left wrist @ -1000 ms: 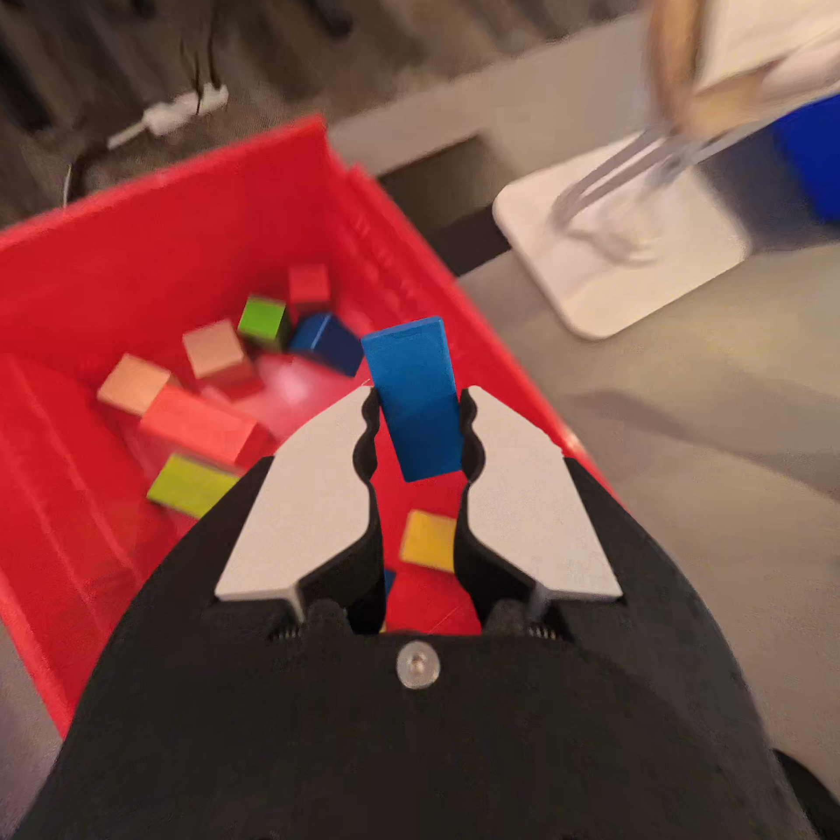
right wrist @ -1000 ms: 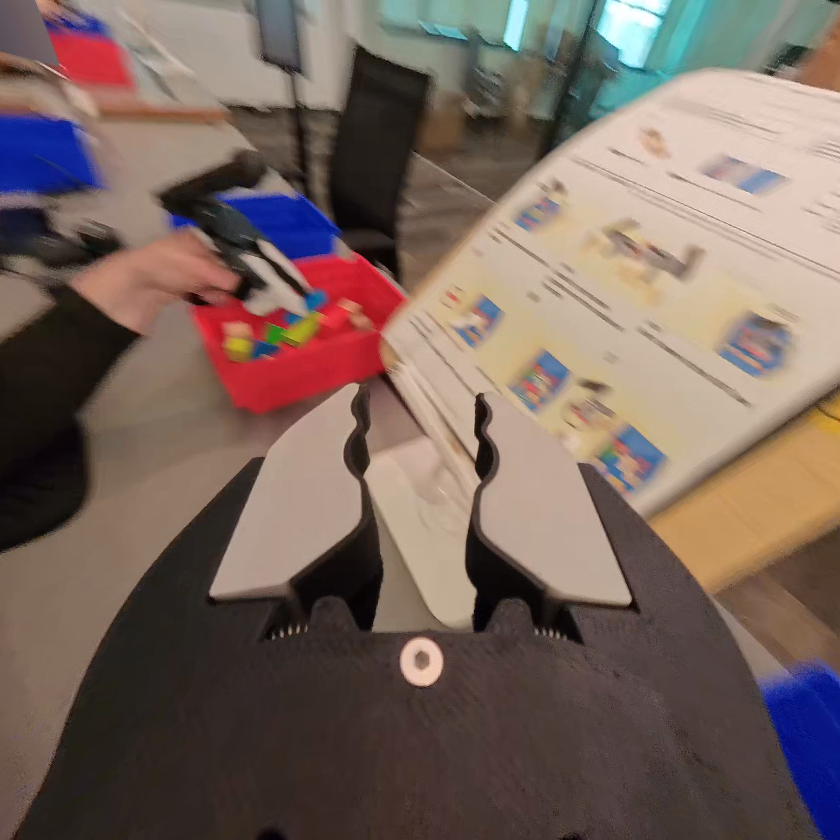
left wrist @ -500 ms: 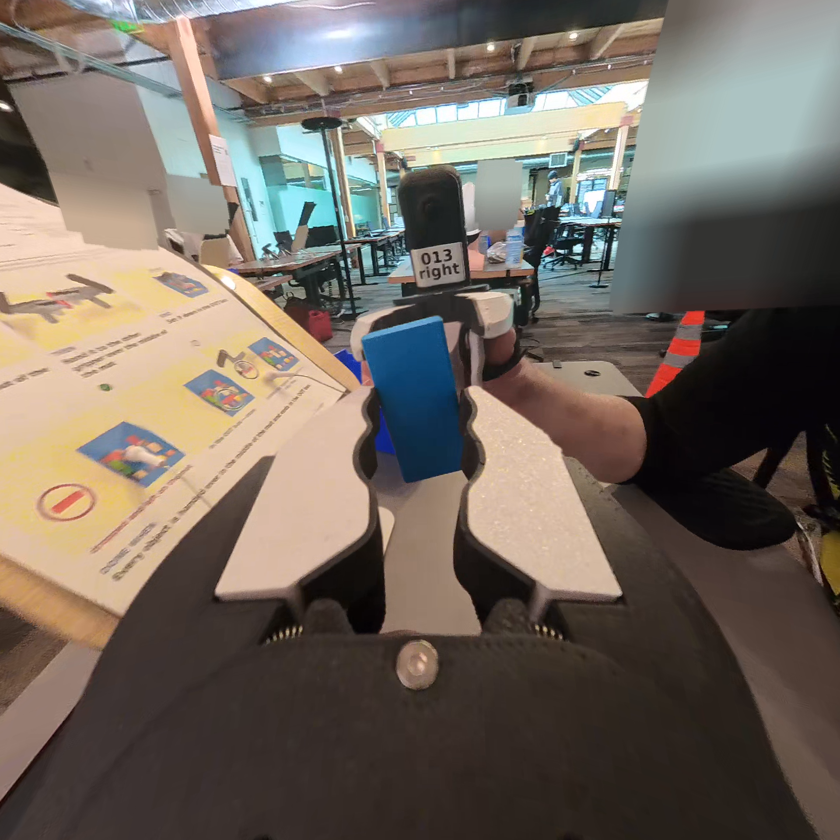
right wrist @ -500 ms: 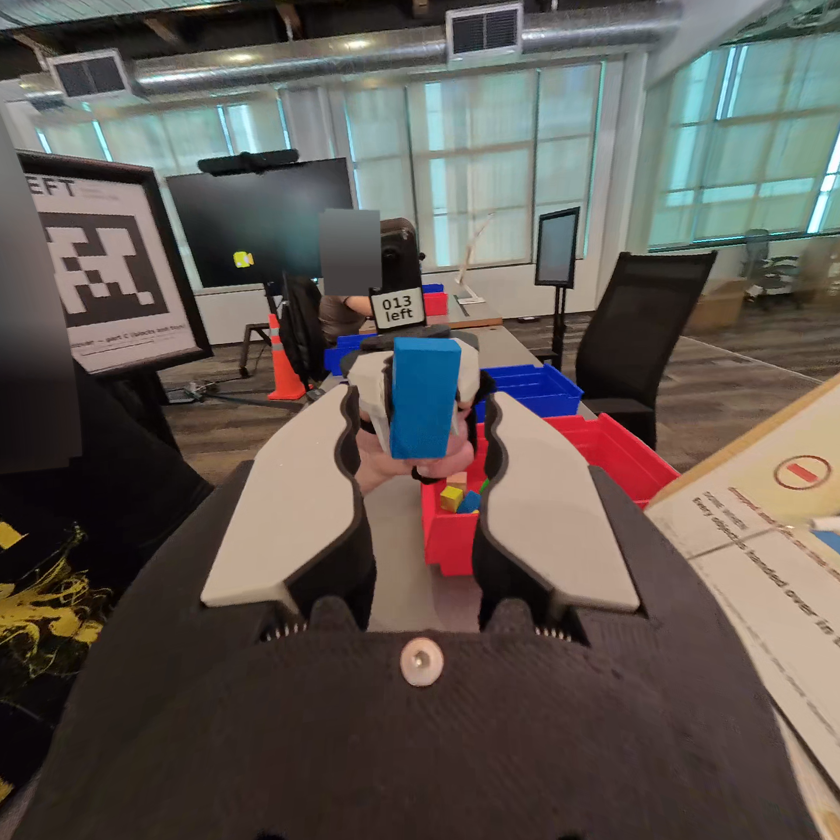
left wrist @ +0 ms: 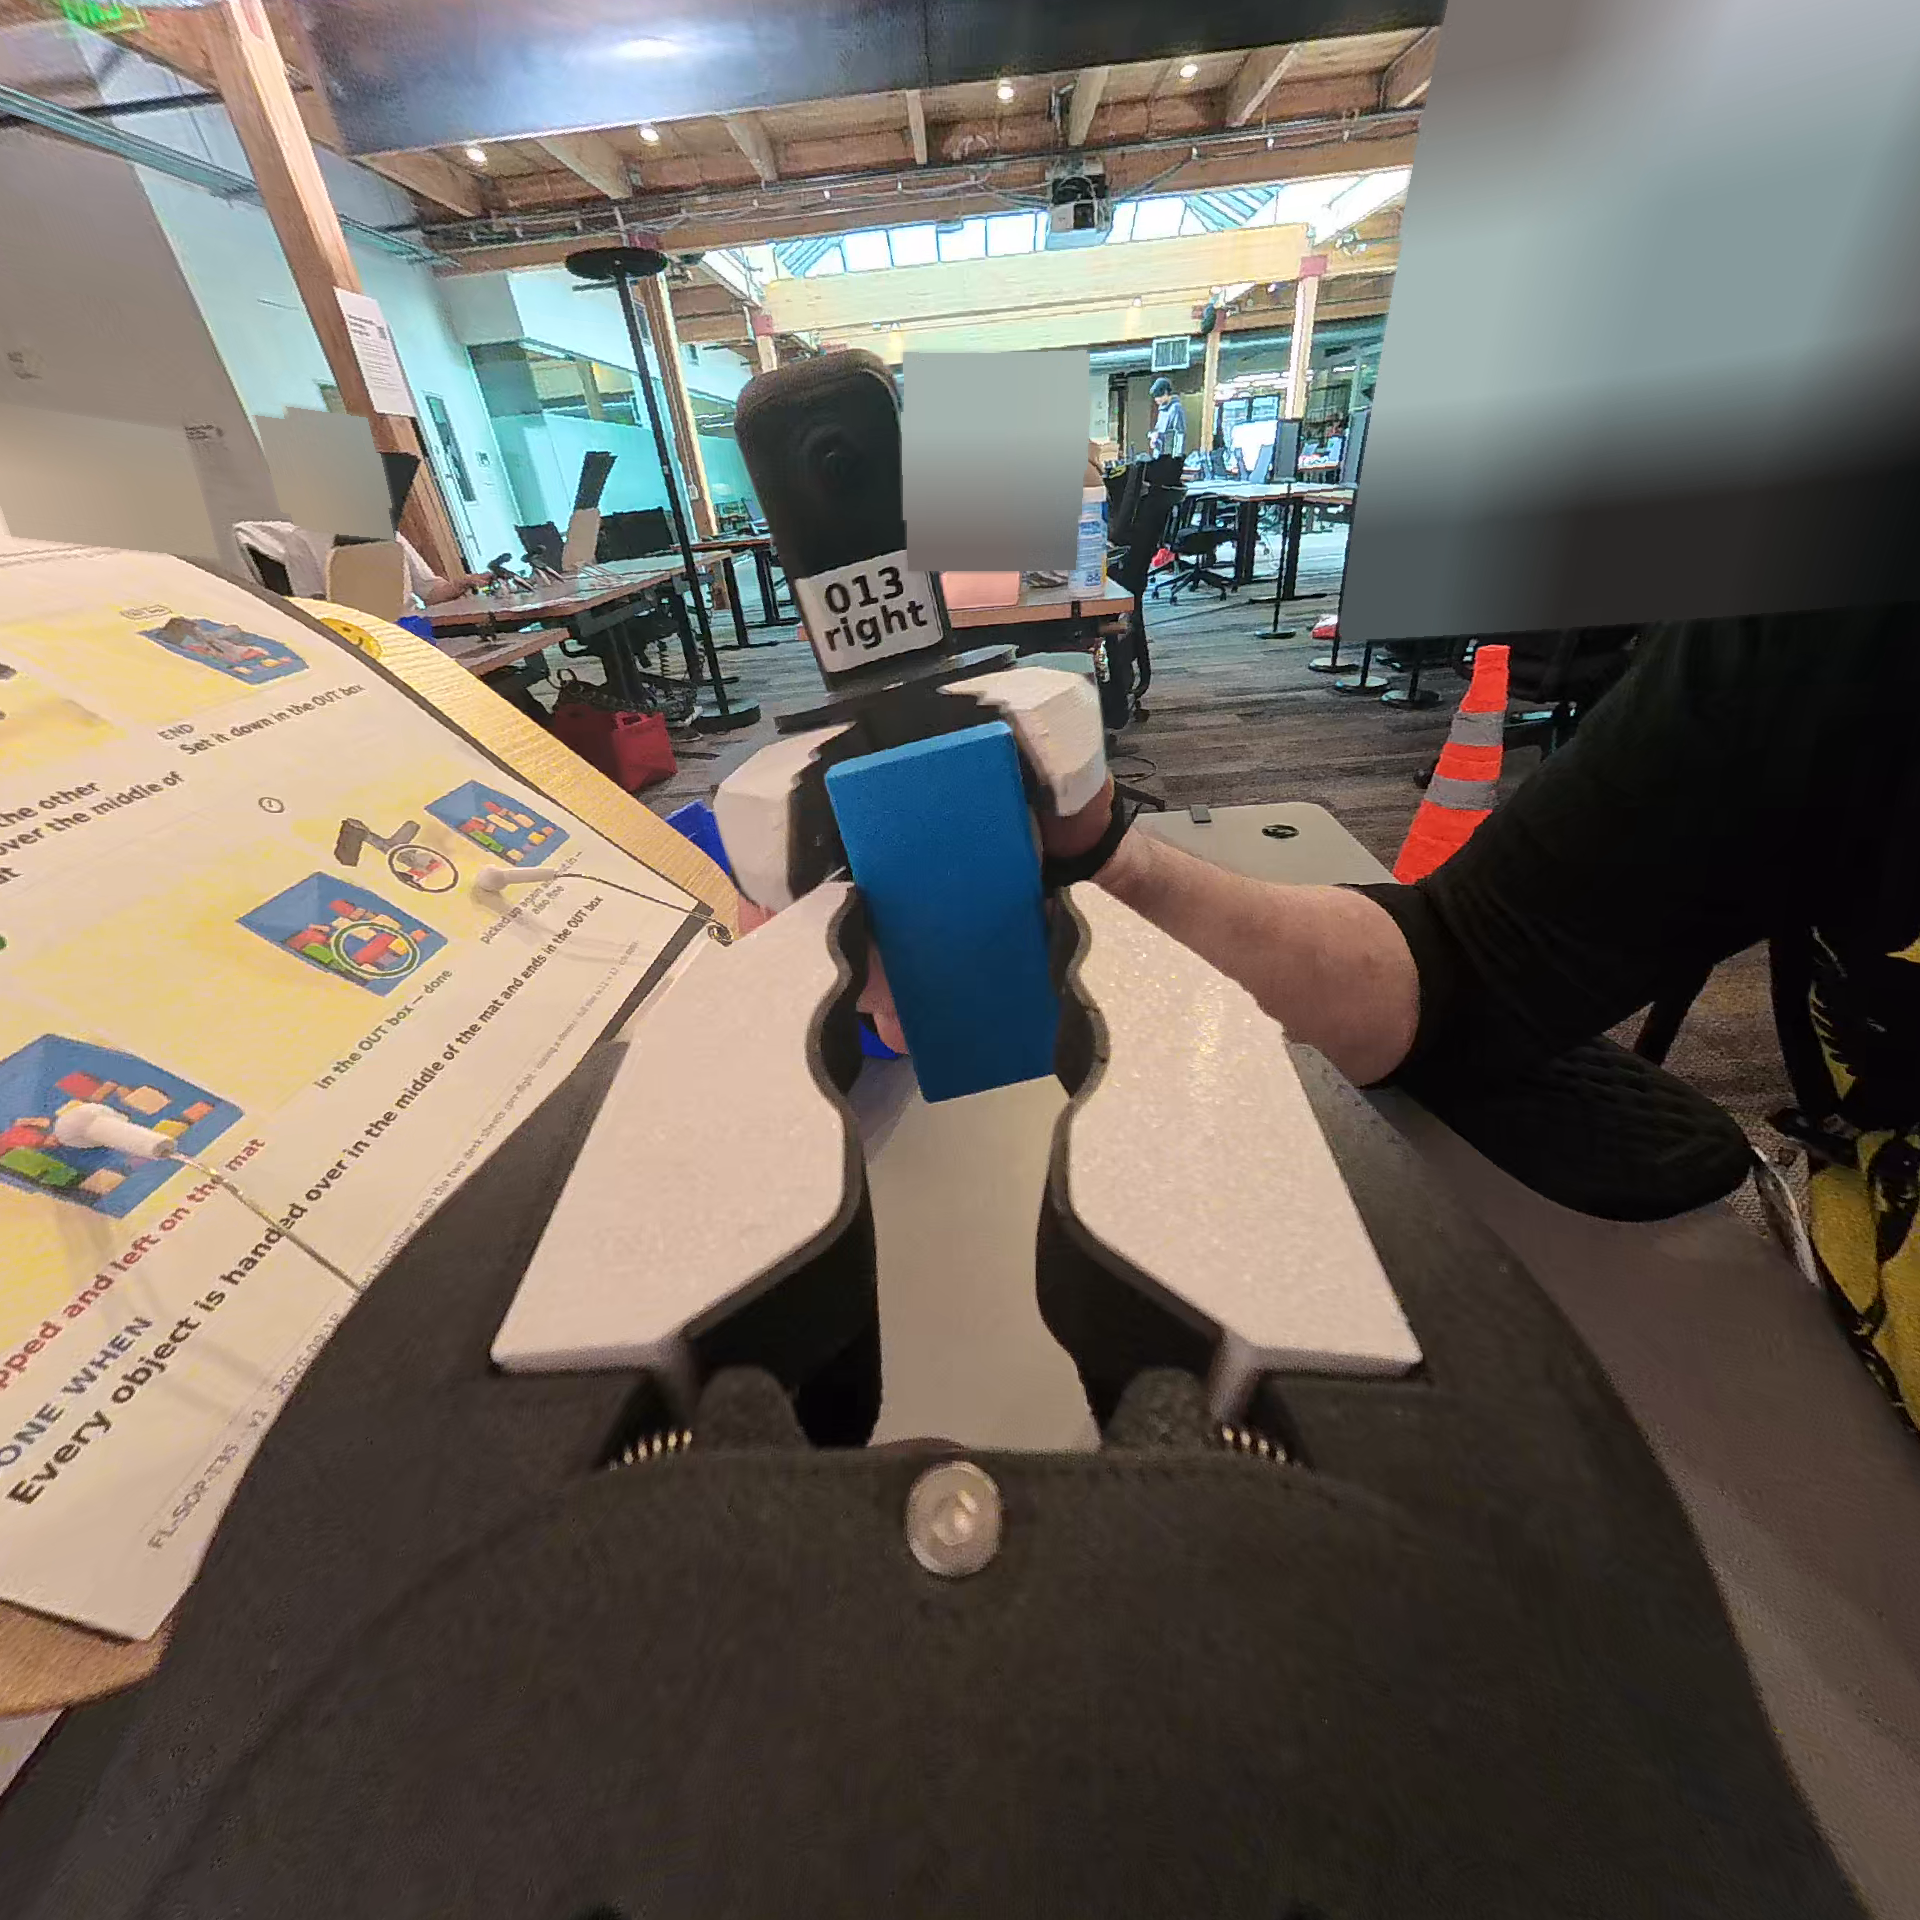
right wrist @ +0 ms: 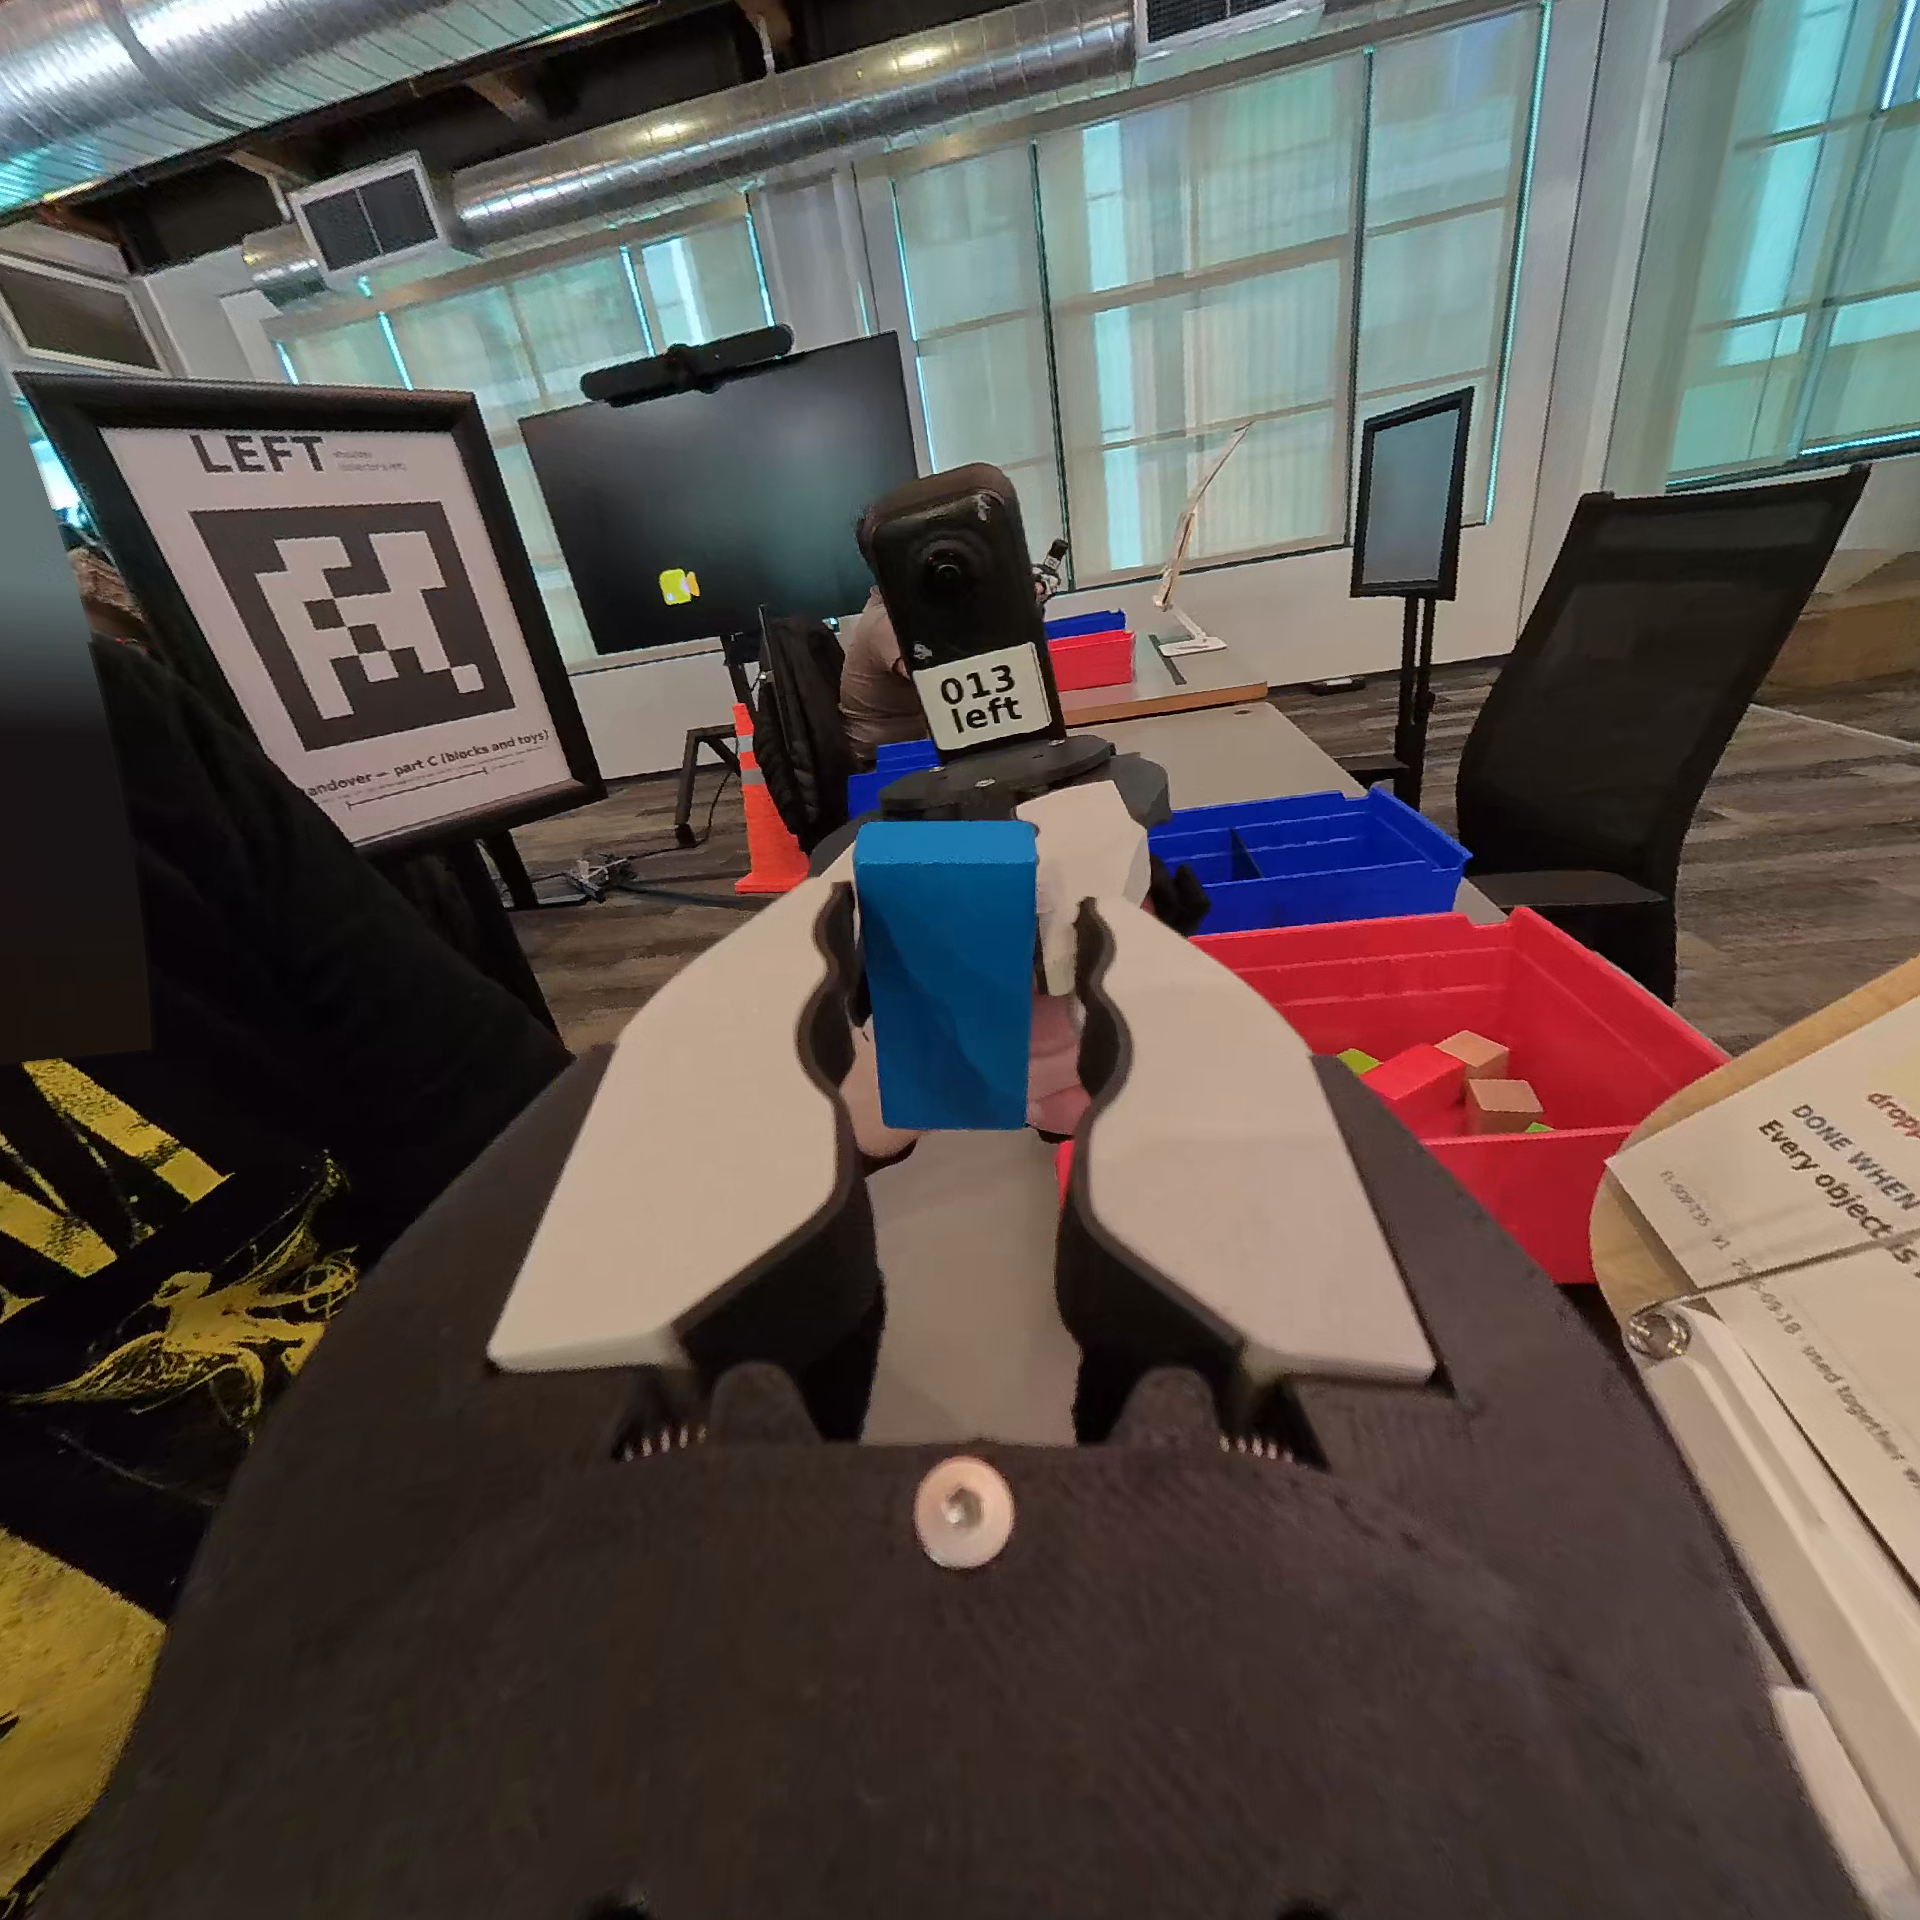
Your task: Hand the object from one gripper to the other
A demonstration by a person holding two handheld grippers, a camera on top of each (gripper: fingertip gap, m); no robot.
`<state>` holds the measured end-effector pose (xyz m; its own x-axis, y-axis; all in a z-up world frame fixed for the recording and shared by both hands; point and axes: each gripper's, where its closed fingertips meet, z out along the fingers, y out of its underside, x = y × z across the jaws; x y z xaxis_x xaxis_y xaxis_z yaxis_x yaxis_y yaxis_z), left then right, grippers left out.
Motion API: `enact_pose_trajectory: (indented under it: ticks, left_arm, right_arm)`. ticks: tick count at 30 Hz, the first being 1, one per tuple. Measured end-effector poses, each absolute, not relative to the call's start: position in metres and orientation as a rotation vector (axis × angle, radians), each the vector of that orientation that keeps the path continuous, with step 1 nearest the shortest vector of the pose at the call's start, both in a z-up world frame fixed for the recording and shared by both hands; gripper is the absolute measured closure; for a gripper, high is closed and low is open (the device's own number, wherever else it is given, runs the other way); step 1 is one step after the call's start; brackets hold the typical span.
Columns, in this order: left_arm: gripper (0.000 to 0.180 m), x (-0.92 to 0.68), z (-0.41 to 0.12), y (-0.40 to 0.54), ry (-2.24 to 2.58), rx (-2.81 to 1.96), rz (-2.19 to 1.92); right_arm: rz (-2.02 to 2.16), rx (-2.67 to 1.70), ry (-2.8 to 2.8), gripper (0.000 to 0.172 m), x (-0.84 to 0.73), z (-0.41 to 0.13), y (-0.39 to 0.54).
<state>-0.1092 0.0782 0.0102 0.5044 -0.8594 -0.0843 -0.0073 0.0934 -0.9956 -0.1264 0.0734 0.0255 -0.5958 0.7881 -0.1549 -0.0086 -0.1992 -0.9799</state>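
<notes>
A blue rectangular block (left wrist: 945, 914) stands upright in my left gripper (left wrist: 951, 935), whose pads press on its lower part. My right gripper (right wrist: 961, 956) faces it from the other side. Its fingers flank the same block (right wrist: 945, 997): the left pad lies against the block, while a gap shows between the block and the right pad. In the left wrist view the right gripper's white fingers (left wrist: 1060, 748) sit around the block's far end. One of the left gripper's white fingers (right wrist: 1091, 862) shows behind the block in the right wrist view.
A red bin (right wrist: 1455, 966) with several coloured blocks sits to the right, with a blue bin (right wrist: 1320, 862) behind it. An instruction sheet (left wrist: 260, 987) on a board stands beside the grippers. The person's forearm (left wrist: 1299, 966) reaches in from the right. An orange cone (left wrist: 1465, 769) stands on the floor. Left and right tips are no more than a few centimetres apart.
My left gripper carried the blue block up from over the red bin to face the right gripper. The right gripper came closer and its fingers narrowed around the block.
</notes>
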Motion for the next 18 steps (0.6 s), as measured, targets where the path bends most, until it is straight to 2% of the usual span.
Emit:
enact_pose_trajectory:
  ticks: [2, 7, 9, 18]
  left_arm:
    - [0.146, -0.1101, 0.0094, 0.0804, 0.836, -1.343, -0.744]
    - [0.146, -0.1097, 0.0087, 0.0795, 0.843, -1.342, -0.75]
    - [0.147, -0.1089, 0.0083, 0.0784, 0.851, -1.335, -0.756]
    - [0.146, -0.1078, 0.0081, 0.0793, 0.848, -1.329, -0.762]
  right_arm:
    - [1.835, -0.914, -1.508, 0.142, -0.1254, 0.0256, 0.0736]
    - [1.839, -0.913, -1.512, 0.142, -0.1245, 0.0258, 0.0721]
    - [1.859, -0.923, -1.51, 0.137, -0.1251, 0.0264, 0.0709]
    - [1.838, -0.898, -1.499, 0.142, -0.124, 0.0266, 0.0713]
